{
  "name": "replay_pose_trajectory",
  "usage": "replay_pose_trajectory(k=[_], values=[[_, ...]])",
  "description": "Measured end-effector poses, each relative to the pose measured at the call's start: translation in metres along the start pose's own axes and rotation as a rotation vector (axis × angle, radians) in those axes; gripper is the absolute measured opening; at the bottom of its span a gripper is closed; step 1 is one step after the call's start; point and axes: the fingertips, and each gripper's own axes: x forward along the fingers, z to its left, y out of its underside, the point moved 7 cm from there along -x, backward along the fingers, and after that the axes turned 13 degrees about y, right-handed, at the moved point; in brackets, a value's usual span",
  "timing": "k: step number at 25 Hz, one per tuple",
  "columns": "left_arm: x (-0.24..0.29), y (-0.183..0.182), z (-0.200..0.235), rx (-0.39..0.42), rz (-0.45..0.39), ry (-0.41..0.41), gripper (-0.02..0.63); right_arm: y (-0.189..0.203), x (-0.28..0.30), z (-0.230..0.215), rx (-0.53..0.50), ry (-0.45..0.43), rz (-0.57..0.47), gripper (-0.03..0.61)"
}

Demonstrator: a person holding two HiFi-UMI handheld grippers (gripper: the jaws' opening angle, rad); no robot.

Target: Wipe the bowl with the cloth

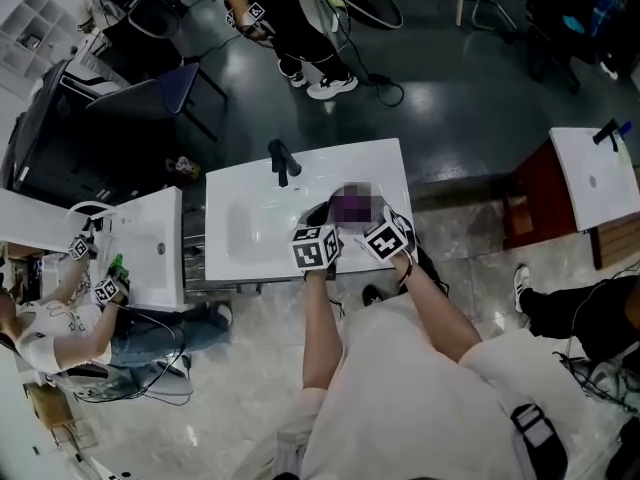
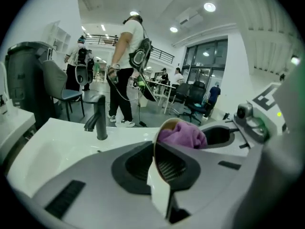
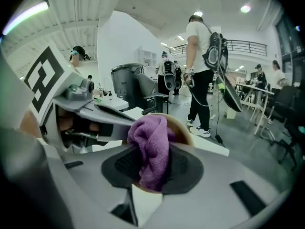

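Looking down from the head view, the bowl (image 1: 320, 213) is over the sink counter (image 1: 240, 203), on the person's side of the faucet (image 1: 281, 161) and slightly to its right. The left gripper (image 1: 325, 228) and the right gripper (image 1: 368, 223) meet at the bowl, with the left one nearer the faucet. The basin to the faucet's left offers spare room.

In the left gripper view, the jaws are pressed onto the bowl's near wall, which shows edge-on. The bowl's mouth is turned away from the faucet. The purple cloth (image 2: 183, 133) bulges from that mouth.

In the right gripper view, the jaws pinch the cloth, a bunch standing upright between the pads with its top inside the bowl. The mouth faces this gripper, so the wipe likely falls to the right hand, sweeping the cloth around the inner wall while staying inside the rim.
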Motion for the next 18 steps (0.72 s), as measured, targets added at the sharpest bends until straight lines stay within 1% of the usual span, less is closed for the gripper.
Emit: replay_pose_trajectory(k=[3, 5, 8, 10, 14, 18], values=[[0.009, 0.006, -0.009, 0.071, 0.069, 0.015, 0.021, 0.001, -0.002, -0.015, 0.053, 0.044, -0.032, 0.103], [0.013, 0.008, -0.012, 0.087, 0.084, 0.013, 0.021, 0.001, -0.002, -0.023, 0.074, 0.064, -0.060, 0.104], [0.014, 0.008, -0.012, 0.118, 0.093, -0.022, 0.021, 0.003, -0.006, -0.028, 0.108, 0.078, -0.068, 0.104], [0.012, 0.008, -0.008, 0.118, 0.078, -0.054, 0.018, 0.004, -0.010, -0.030, 0.131, 0.077, -0.065, 0.104], [0.003, 0.008, 0.003, 0.090, 0.041, -0.110, 0.015, 0.002, -0.017, -0.030, 0.153, 0.069, -0.089, 0.106], [-0.005, 0.011, 0.013, 0.081, 0.051, -0.168, 0.015, -0.002, -0.023, -0.034, 0.170, 0.088, -0.116, 0.106]])
